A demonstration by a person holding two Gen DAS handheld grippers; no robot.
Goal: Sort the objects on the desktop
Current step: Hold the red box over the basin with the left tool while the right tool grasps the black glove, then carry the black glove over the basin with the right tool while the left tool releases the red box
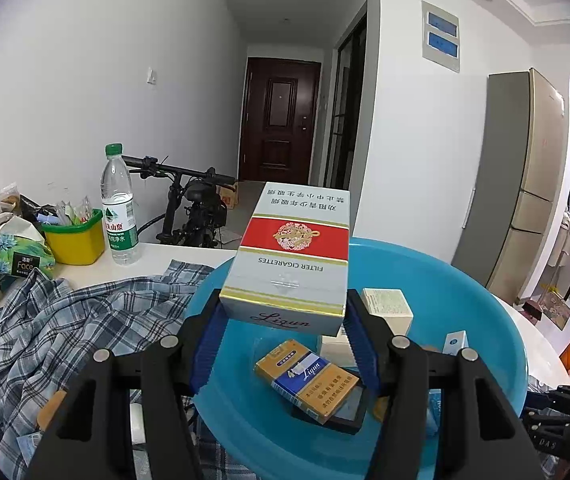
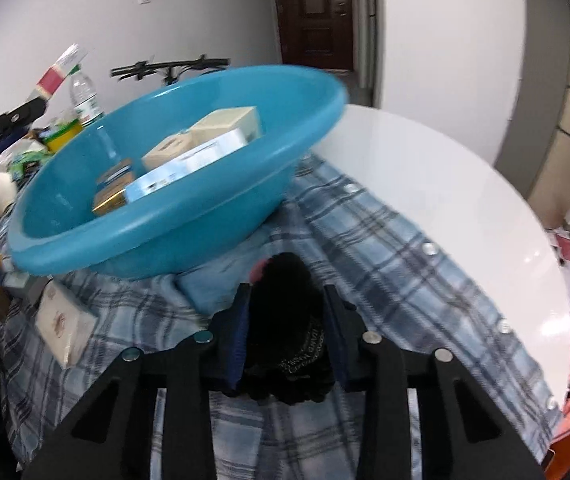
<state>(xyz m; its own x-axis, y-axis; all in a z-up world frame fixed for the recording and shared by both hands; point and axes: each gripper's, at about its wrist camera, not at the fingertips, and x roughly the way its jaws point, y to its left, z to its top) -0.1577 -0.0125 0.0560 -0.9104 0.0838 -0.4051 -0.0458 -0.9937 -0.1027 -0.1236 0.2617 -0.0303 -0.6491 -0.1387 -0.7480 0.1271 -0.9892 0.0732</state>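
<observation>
2 grips mid-sort: left gripper (image 1: 283, 320) clamps the cigarette carton (image 1: 289, 256) over the blue basin (image 1: 465, 280); right gripper (image 2: 287, 320) pinches a black fabric item (image 2: 289, 320). Next, release the carton into the basin.

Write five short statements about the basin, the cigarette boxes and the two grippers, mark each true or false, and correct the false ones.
1. The left gripper holds a white and red cigarette box above the blue basin. True.
2. The blue basin is empty. False: it holds several boxes, among them a yellow and blue cigarette pack.
3. The right gripper has a black fabric item between its fingers. True.
4. The water bottle has a red cap. False: the cap is green.
5. The basin sits on a bare wooden table. False: it rests on a plaid shirt spread over a white table.
</observation>
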